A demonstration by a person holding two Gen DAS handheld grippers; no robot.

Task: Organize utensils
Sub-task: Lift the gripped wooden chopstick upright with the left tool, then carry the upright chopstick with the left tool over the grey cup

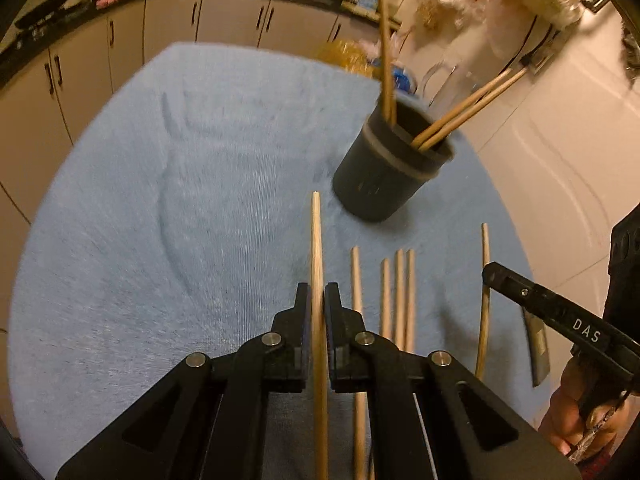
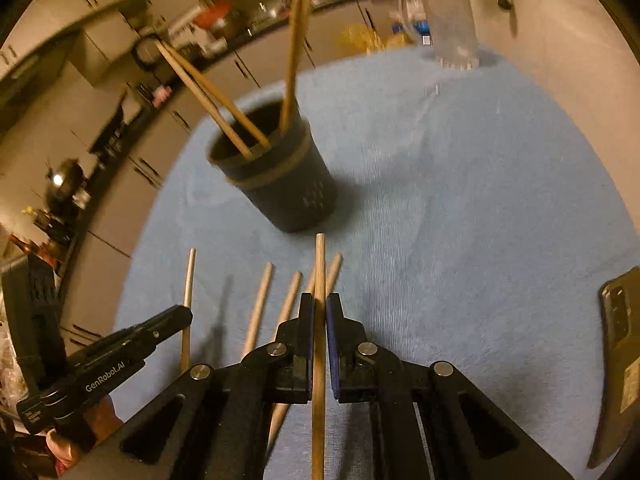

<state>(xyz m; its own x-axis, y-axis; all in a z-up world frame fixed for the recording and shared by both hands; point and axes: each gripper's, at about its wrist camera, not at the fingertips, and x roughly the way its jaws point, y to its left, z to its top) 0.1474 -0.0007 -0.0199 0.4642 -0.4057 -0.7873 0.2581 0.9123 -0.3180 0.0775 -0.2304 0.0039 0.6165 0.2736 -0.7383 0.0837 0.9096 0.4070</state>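
Both hand-held grippers were pinching a chopstick each. Left hand-held gripper point(image 1: 318, 300) had its jaws pressed on a stick point(image 1: 316, 240) that ran straight forward between them, tip pointing ahead; right hand-held gripper point(image 2: 319, 312) held its own stick point(image 2: 319, 264) the same way. Ahead of the left gripper and a little to its right stood the dark cup point(image 1: 384, 172), upright on the blue cloth point(image 1: 180, 200) over the desk, with four chopsticks already leaning in it. From the right gripper the cup point(image 2: 280, 184) lay ahead and slightly left.

Loose sticks point(image 1: 398, 292) lay on the cloth just right of the left gripper, roughly parallel, with one more point(image 1: 485, 300) further right near the other gripper's arm. As a judgement, the job was somewhere near halfway: four sticks stowed, two in hand, about five left on the cloth.

A phone point(image 2: 620, 360) lay at the far right of the right gripper, and a clear glass point(image 2: 452, 28) stood beyond the cup.
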